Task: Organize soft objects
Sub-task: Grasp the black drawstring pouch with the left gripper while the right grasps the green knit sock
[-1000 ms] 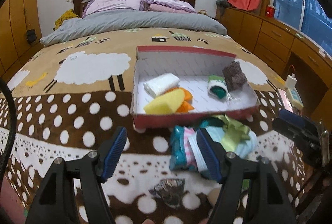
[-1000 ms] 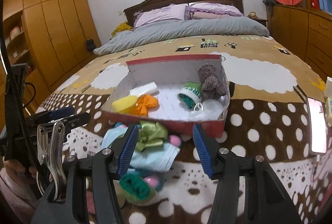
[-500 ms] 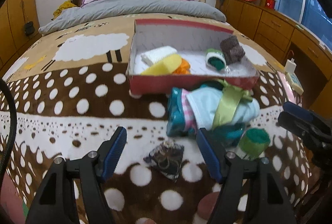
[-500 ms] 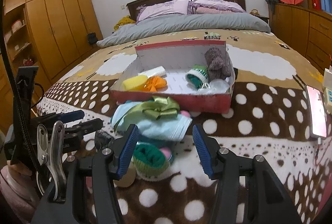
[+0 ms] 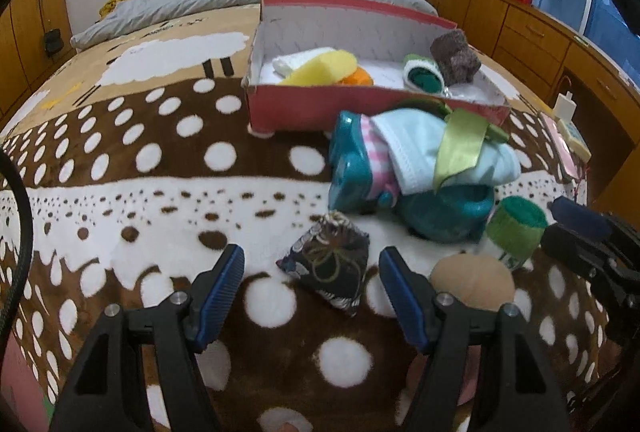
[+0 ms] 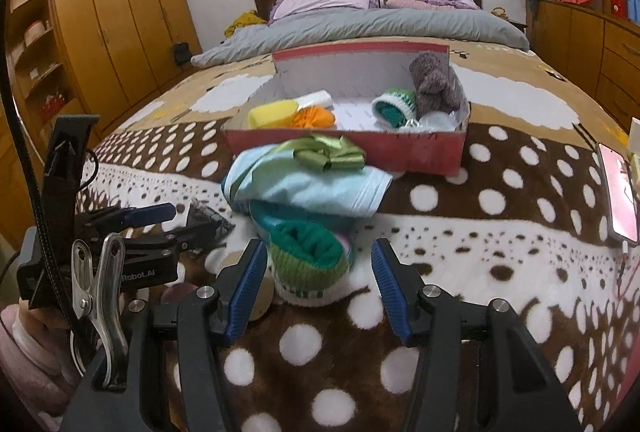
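My left gripper (image 5: 311, 274) stands wide and empty above the brown, white-dotted fleece blanket (image 5: 160, 160), with a small dark floral fabric pouch (image 5: 326, 264) lying between its blue pads. My right gripper (image 6: 319, 268) is likewise spread, holding nothing, with a rolled green knitted sock (image 6: 308, 264) between its fingers. Beyond the pile of a pale blue cloth (image 6: 320, 188) and green ribbon (image 6: 330, 152) sits the red cardboard box (image 6: 352, 146), partly filled.
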The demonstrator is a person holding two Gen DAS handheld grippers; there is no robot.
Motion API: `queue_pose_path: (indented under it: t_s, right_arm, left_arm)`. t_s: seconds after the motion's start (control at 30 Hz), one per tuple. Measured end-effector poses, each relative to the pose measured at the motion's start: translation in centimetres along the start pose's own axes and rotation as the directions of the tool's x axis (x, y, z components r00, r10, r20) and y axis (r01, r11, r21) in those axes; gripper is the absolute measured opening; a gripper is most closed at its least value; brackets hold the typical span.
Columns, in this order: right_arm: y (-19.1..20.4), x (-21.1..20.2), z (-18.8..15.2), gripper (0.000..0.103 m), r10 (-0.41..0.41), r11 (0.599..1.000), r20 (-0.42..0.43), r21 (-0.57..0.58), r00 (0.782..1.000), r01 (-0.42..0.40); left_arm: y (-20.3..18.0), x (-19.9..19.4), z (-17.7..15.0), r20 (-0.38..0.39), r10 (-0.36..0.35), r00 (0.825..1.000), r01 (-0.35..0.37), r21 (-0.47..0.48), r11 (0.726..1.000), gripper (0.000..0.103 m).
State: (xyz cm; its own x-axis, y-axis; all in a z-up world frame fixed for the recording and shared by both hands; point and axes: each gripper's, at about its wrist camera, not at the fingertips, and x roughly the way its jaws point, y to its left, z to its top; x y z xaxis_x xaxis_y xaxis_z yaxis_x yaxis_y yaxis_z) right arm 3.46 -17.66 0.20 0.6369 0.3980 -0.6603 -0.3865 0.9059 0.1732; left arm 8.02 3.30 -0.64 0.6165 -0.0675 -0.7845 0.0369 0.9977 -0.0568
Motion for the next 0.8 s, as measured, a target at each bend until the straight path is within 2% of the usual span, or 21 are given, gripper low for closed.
queue_pose_path:
  t_s: [0.2,0.6,0.73,0.8]
  right_arm:
    - [0.3,1.1,-0.7,0.056,-0.043,0.999,0.002,-0.016,0.999,0.043]
    - [0.4,2.5,-1.2,0.056,-0.038,0.999,-0.019,-0.014,0.999,0.038]
    - [0.6,3.0,-1.4,0.053,-0.027,1.0,-0.038,-0.015,0.999,0.027]
    - [0.6,3.1,-1.6,0.048,-0.012,1.0,-0.044,-0.011,0.999,0.012]
  left_arm:
    - [0.3,1.3,-0.6,-0.019,-0.003,1.0,0.003,-0.014,1.0,0.073]
    - [0.5,1.8,-0.7,-0.017,-0.01,1.0,0.01,-0.027,1.0,0.072]
    - [0.4,1.6,-0.9,-0.002,-0.018,1.0,0.018,-0.022,1.0,0.062]
    - [0.2,1.4,-0.9,0.001,-0.027,1.0,0.027,-0.015,1.0,0.051]
